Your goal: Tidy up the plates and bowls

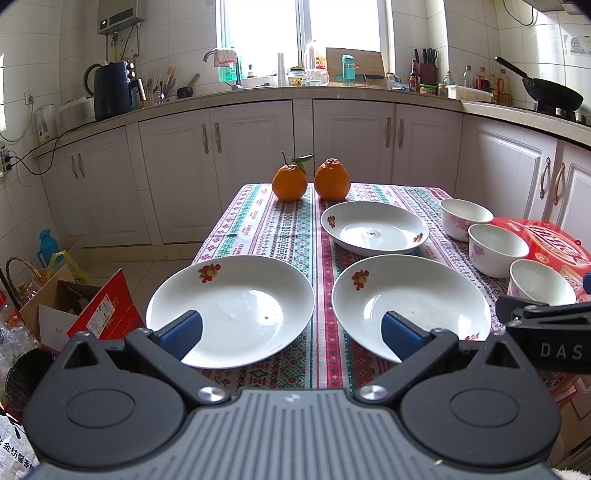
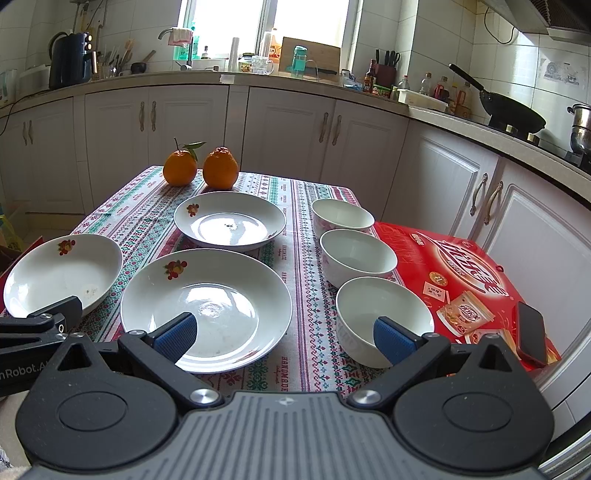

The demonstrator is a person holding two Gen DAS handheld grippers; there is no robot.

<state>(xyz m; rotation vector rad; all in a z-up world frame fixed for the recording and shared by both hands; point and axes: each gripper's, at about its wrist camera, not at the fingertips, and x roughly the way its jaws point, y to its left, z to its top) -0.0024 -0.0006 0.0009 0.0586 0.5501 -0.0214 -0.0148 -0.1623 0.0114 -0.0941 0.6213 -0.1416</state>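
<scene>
Indoors | kitchen cabinets point(image 1: 243, 155) | patterned tablecloth point(image 2: 306, 332) | plates, bowls spread apart

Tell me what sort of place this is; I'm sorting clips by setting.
A home kitchen, most likely. A counter with a sink tap runs under the window, a wok sits on the stove, and plates and bowls lie on a cloth-covered table.

Three plates point(image 2: 206, 308) point(image 2: 229, 220) point(image 2: 62, 273), three bowls point(image 2: 384, 319) point(image 2: 357, 256) point(image 2: 341, 218), two oranges point(image 2: 180, 168) point(image 2: 220, 168)

walls: white tile point(image 1: 55, 44) | window point(image 1: 295, 33): bright daylight | cabinets point(image 1: 251, 147): white | floor point(image 1: 155, 269): pale tile
</scene>
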